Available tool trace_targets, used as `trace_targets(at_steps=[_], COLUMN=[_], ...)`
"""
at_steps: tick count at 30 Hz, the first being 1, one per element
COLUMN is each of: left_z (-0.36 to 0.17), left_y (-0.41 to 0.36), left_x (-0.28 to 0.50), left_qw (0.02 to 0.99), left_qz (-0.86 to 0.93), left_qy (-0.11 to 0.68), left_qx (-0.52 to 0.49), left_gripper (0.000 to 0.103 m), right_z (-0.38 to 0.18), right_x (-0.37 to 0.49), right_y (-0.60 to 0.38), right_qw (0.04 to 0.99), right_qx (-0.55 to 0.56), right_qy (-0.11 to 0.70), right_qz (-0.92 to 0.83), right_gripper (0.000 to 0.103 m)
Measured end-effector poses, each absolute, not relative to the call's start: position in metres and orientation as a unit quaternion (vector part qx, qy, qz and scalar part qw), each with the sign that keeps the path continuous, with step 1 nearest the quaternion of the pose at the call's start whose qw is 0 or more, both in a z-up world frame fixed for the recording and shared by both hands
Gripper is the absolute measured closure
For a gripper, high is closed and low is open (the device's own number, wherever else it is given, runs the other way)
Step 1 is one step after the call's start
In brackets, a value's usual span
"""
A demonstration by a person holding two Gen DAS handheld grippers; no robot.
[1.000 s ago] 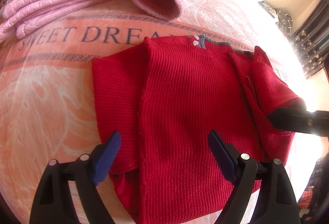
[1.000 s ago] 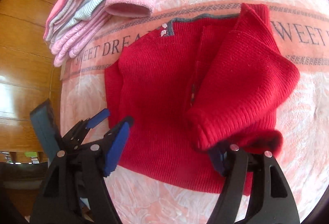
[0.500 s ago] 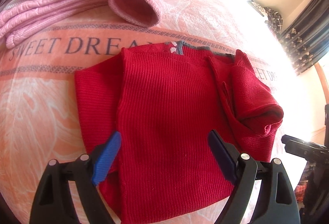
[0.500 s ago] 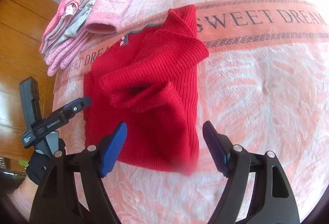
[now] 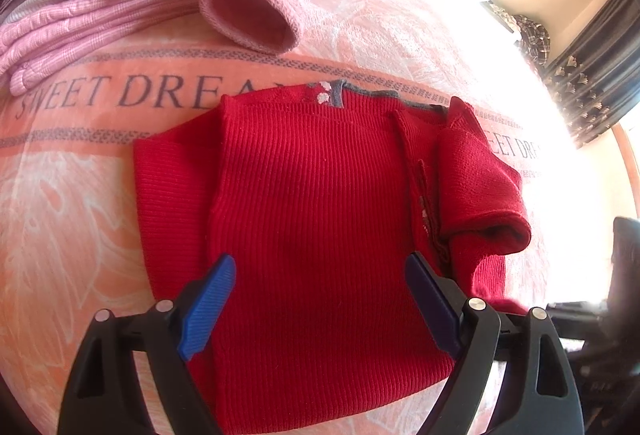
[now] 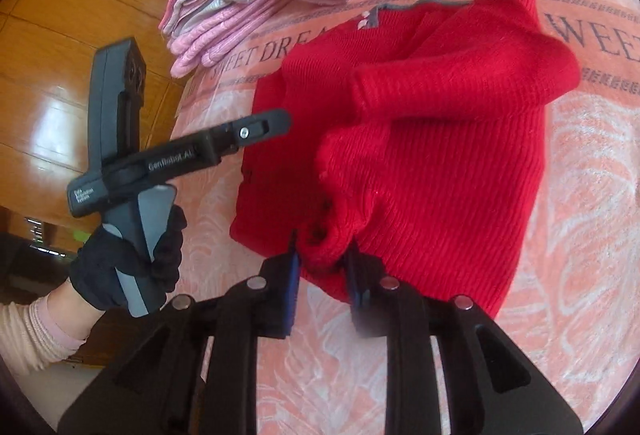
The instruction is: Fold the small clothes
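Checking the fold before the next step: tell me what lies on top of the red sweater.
A sleeve lies folded across the red sweater, its cuff pinched in the right gripper. Whatever is under the sweater is hidden.

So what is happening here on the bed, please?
A person is folding a small red sweater on a peach blanket. The right gripper is shut on the cuff of the right sleeve, which lies across the body. The left gripper hovers open over the lower part. Folded pink clothes lie behind.
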State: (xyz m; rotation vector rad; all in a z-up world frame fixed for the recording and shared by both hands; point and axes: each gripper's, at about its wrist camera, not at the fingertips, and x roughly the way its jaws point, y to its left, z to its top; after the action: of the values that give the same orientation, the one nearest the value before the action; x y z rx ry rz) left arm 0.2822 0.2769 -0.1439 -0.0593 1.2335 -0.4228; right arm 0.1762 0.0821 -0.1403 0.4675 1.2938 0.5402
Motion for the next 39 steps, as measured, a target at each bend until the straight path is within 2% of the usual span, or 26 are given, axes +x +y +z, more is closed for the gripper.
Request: trace_targets(at_steps=[1, 6, 8, 10, 15, 21, 25, 27, 29, 30, 32, 35, 37, 39], left_z=[-0.144, -0.143, -0.143, -0.144, -0.143, -0.144, -0.16, -0.168, -0.173, -0.175, -0.179, -0.181, -0.181, -0.182], left_y=[0.276, 0.276, 0.277, 0.278, 0.275, 0.249, 0.228, 0.221, 0.215, 0.213, 0.211, 0.212, 0.214, 0.217], left_x=[0.283, 0.285, 0.284, 0.283, 0.276, 0.256, 0.247, 0.242, 0.238, 0.236, 0.232, 0.227, 0.224, 0.222], left_qw=[0.795, 0.796, 0.796, 0.796, 0.793, 0.781, 0.764, 0.76, 0.756, 0.756, 0.752, 0.755, 0.756, 0.756], left_qz=[-0.196, -0.193, -0.193, -0.193, -0.198, -0.222, -0.228, -0.226, -0.227, -0.225, -0.227, -0.226, -0.226, -0.227], left_qy=[0.574, 0.573, 0.573, 0.574, 0.575, 0.582, 0.602, 0.608, 0.612, 0.614, 0.618, 0.615, 0.613, 0.613], left_qx=[-0.028, -0.026, -0.023, -0.023, -0.037, -0.042, -0.042, -0.041, -0.038, -0.035, -0.035, -0.03, -0.032, -0.038], left_gripper=[0.016, 0.016, 0.016, 0.016, 0.016, 0.016, 0.016, 0.016, 0.018, 0.019, 0.03, 0.037, 0.04, 0.04], right_z=[-0.147, -0.161, -0.15, -0.138, -0.132, -0.162, -0.175, -0.178, -0.173, -0.169, -0.155, -0.137, -0.128, -0.127], right_x=[0.175, 0.173, 0.173, 0.176, 0.198, 0.229, 0.241, 0.244, 0.245, 0.247, 0.255, 0.274, 0.288, 0.304], right_y=[0.088, 0.083, 0.066, 0.044, -0.015, -0.05, -0.052, -0.056, -0.057, -0.056, -0.049, -0.028, -0.009, 0.011], right_qw=[0.733, 0.714, 0.72, 0.727, 0.734, 0.71, 0.7, 0.7, 0.705, 0.707, 0.718, 0.721, 0.723, 0.72], right_qx=[0.213, 0.267, 0.302, 0.337, 0.403, 0.447, 0.453, 0.454, 0.452, 0.454, 0.443, 0.437, 0.424, 0.411], right_qy=[0.598, 0.602, 0.582, 0.56, 0.527, 0.535, 0.544, 0.544, 0.539, 0.534, 0.525, 0.517, 0.518, 0.526], right_qz=[0.244, 0.238, 0.229, 0.21, 0.148, 0.103, 0.094, 0.087, 0.087, 0.093, 0.111, 0.15, 0.172, 0.189], right_gripper=[0.07, 0.069, 0.054, 0.049, 0.048, 0.047, 0.056, 0.07, 0.093, 0.093, 0.095, 0.095, 0.095, 0.089])
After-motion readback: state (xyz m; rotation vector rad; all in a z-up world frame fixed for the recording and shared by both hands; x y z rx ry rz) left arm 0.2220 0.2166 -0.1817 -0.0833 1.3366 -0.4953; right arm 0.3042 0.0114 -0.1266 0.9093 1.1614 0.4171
